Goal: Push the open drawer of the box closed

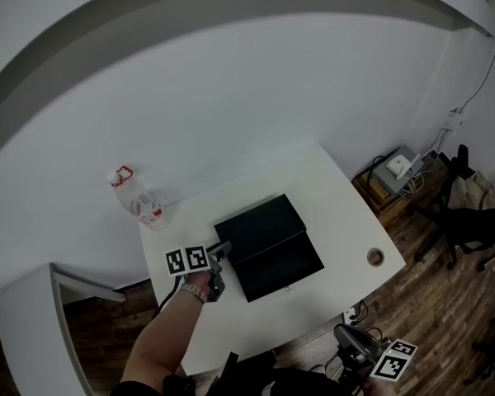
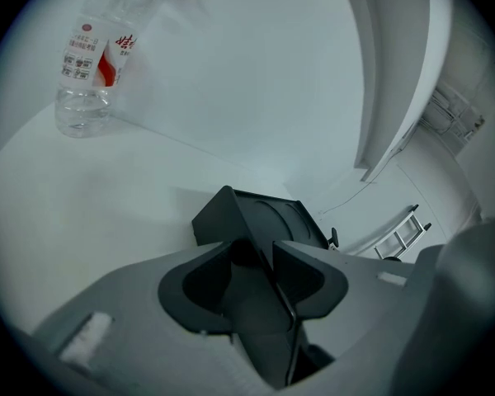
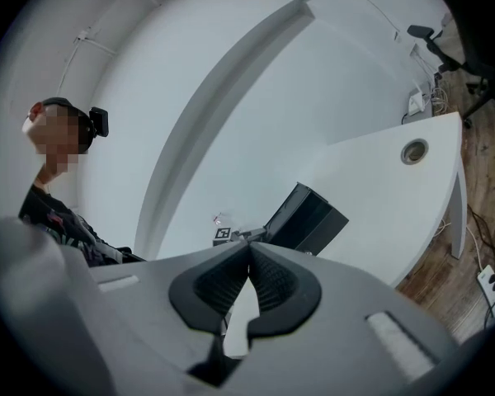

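Here, a white tabletop [image 1: 338, 213] bearing a black box [image 1: 260, 221], with its drawer [image 1: 285, 269] pulled out toward the near edge. Left tool [image 1: 221, 261] set at the box's near left corner, jaws spread wide, a dark edge of that corner lying in the gap; impossible to say whether the pads touch it. Right tool [image 1: 348, 342] held low, off the tabletop's near right edge and well apart from the box, jaws together with nothing between. Clear water bottle [image 1: 140, 202] standing by the wall, left of the box, out of the way.

Seemingly the approach step: drawer open, not yet pushed. Next, probably: steady the box with the left tool, bring the right tool's closed tips flat against the drawer front, then press straight toward the wall, without skewing the drawer or sliding the whole box.
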`<state>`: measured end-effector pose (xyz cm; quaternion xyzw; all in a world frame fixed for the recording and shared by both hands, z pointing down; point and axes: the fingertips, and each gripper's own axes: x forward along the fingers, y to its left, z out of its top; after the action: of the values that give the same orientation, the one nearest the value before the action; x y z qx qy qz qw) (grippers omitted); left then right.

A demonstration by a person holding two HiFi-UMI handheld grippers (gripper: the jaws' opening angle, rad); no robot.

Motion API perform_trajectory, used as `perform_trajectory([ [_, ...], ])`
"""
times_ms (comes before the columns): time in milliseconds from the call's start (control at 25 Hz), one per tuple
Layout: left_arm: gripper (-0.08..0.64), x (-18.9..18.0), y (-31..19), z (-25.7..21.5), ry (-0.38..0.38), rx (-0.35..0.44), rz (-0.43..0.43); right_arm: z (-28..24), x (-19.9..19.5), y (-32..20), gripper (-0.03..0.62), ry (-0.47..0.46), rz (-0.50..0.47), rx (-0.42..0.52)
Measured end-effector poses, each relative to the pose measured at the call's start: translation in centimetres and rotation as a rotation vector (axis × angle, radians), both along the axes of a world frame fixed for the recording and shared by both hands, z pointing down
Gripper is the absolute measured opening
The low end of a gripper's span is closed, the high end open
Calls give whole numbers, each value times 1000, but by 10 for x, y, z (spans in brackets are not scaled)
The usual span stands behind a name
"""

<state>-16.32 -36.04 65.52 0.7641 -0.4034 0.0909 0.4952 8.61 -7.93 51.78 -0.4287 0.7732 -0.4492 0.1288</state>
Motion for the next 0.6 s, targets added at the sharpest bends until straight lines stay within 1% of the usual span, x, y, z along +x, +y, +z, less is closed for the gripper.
perform_trajectory([
  [120, 167, -2, -4, -2, -1, -8, 19, 13, -13, -21, 9, 16, -50, -20],
  [240, 170, -2, -5, -2, 5, -11, 42, 35, -33, -41, 36, 48, -106, -66],
  [480, 173, 1, -3, -2, 31, -14, 47, 114, -68, -79, 95, 239, -238, -221],
  [600, 172, 1, -2, -1, 37, -18, 44, 139, -81, -93, 101, 339, -298, -274],
])
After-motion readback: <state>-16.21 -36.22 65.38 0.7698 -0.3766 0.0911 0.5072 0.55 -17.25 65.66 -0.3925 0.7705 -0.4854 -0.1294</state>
